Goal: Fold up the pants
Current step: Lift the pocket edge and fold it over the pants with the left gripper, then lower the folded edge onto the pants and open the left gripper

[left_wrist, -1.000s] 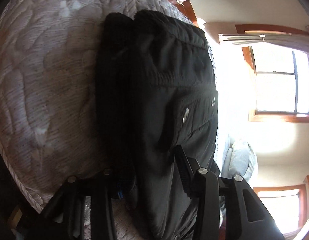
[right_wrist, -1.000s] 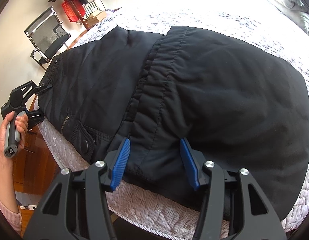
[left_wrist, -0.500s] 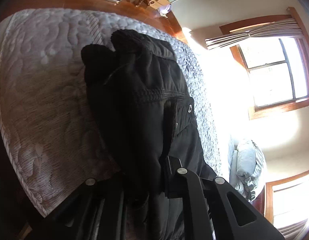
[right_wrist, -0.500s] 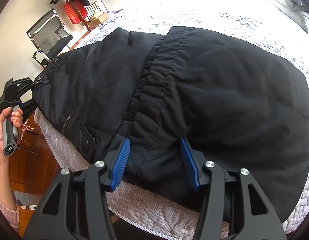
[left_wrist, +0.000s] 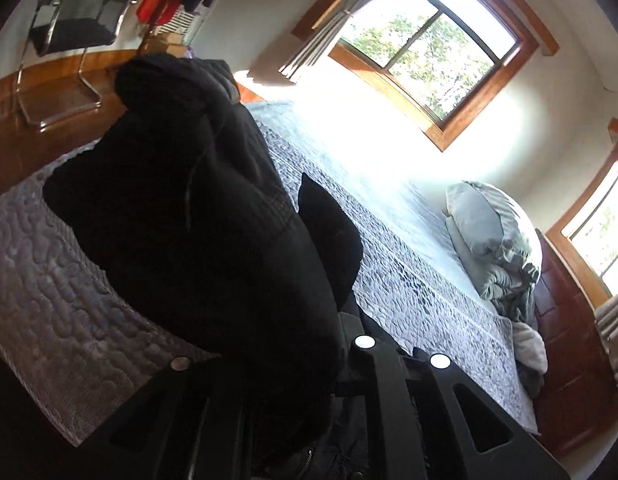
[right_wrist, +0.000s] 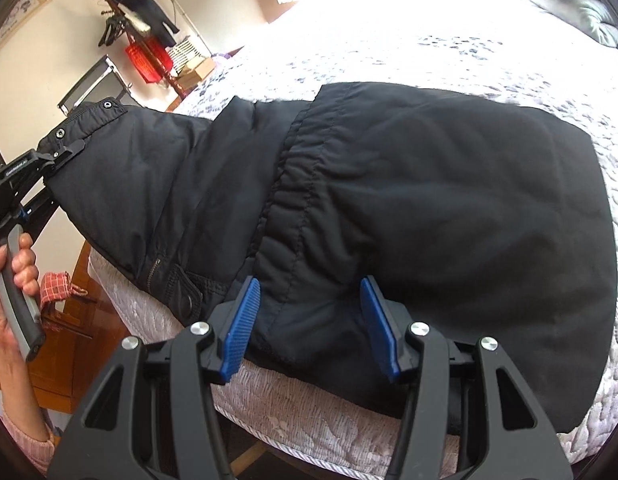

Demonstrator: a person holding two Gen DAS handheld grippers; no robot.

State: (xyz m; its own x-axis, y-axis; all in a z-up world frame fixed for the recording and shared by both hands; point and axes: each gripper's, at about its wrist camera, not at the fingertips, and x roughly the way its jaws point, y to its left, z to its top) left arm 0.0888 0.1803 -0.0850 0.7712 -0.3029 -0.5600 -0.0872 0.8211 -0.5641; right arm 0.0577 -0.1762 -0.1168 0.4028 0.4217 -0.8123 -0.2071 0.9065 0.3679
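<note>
Black padded pants (right_wrist: 409,184) lie folded on the quilted bed (right_wrist: 309,412). My left gripper (right_wrist: 49,156) is shut on the waistband end and holds it lifted off the mattress at the left. In the left wrist view the raised black fabric (left_wrist: 213,232) hangs in a bunch in front of the left gripper (left_wrist: 309,360) and hides its fingertips. My right gripper (right_wrist: 311,320) is open, its blue pads (right_wrist: 241,328) either side of the pants' near edge, low over the bed's front edge.
A grey pillow and bundled bedding (left_wrist: 493,240) lie at the head of the bed. A metal-framed chair (left_wrist: 69,32), a coat rack (right_wrist: 129,20) and a red crate (right_wrist: 145,60) stand beyond the bed. A wooden floor (left_wrist: 37,132) lies beside it.
My left gripper has lifted the waistband end up off the bed and tilted upward, so the room and windows come into its view. The right gripper has stayed still and open.
</note>
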